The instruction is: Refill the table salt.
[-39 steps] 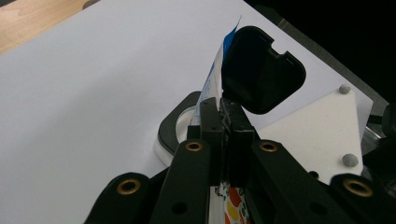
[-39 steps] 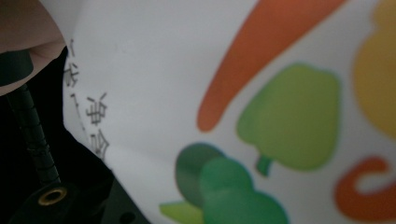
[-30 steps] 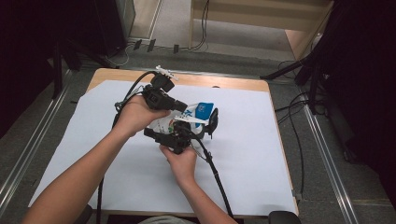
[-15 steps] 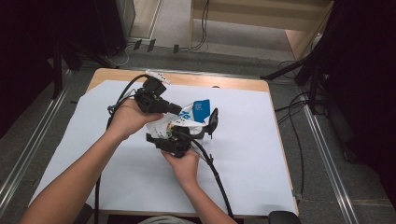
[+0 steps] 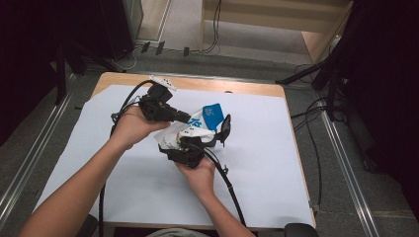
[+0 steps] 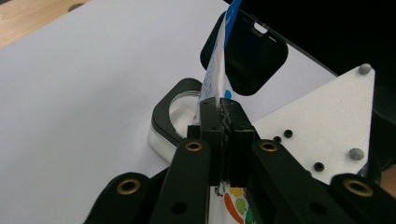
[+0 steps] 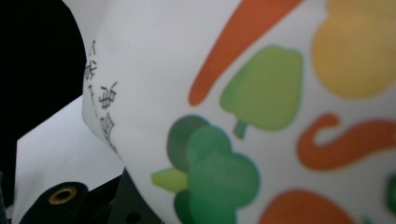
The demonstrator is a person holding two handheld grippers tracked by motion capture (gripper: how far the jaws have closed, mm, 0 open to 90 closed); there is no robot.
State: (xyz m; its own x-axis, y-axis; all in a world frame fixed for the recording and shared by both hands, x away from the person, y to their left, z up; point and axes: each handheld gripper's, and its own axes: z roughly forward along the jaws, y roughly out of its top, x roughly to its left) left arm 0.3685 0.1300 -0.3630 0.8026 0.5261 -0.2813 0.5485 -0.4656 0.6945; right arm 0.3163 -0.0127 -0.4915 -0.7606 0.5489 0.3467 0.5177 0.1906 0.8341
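Pinching the white printed bag (image 5: 197,126) at centre frame, the left gripper (image 6: 223,122) has its jaws clamped on the edge; the right gripper (image 5: 190,148) holds it below, jaws just closing.

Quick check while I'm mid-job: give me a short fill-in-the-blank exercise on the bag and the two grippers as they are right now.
1. The left gripper has its fingers shut on the ____ edge of the printed bag.
2. The bag's top corner is coloured ____.
3. The right gripper holds the bag above a table covered by a ____ sheet.
4. In the right gripper view, the bag's print shows ____, among them a carrot and broccoli.

Missing words: thin; blue; white; vegetables
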